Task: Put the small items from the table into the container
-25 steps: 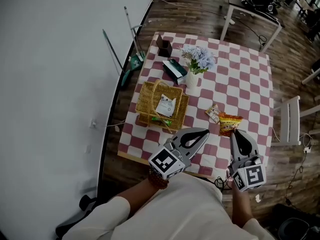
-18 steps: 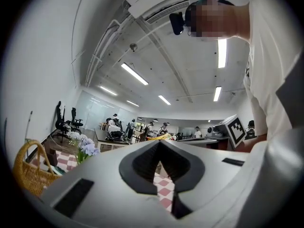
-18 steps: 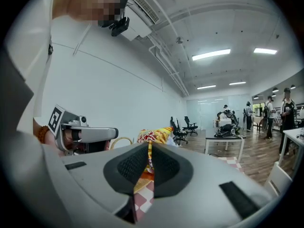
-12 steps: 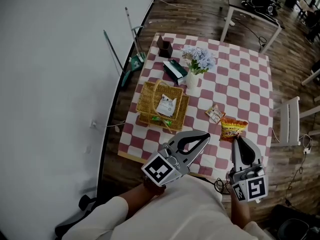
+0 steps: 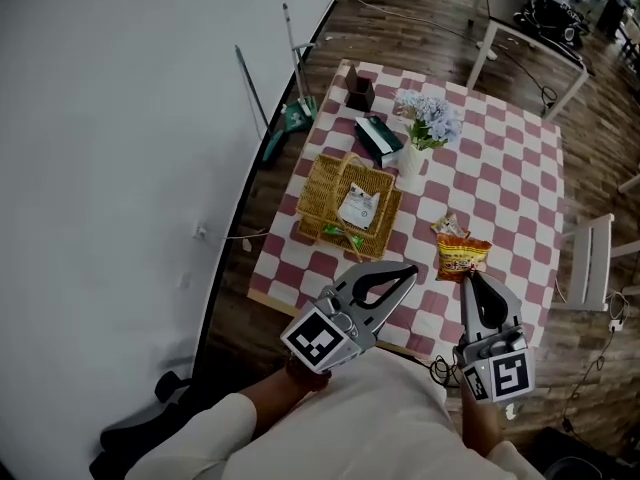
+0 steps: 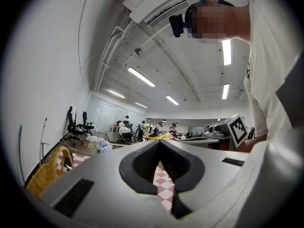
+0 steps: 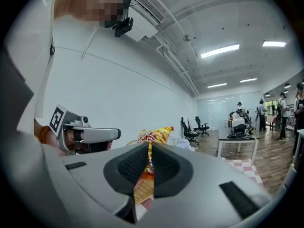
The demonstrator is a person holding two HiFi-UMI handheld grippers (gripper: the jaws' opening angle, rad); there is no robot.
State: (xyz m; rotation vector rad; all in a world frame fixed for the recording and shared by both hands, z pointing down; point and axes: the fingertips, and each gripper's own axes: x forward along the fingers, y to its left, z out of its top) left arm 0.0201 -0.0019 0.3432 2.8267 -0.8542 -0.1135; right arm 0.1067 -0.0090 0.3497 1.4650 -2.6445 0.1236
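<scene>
Crinkly orange packet (image 5: 462,256) now off checked cloth (image 5: 500,168), tight between right gripper (image 5: 468,277) fingers; left gripper (image 5: 411,269) fingers together.

A white wall (image 5: 110,118) meets wooden floor (image 5: 430,28) under ceiling strip lights (image 7: 219,51).

White packet (image 5: 358,206) in basket (image 5: 322,183): print illegible.

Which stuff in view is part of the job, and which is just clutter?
Job:
wicker basket
orange snack bag, pinched in right tool
small packet on the cloth
white packet in the basket

Clutter:
flower vase
dark green box
brown box
mop by the wall
</scene>
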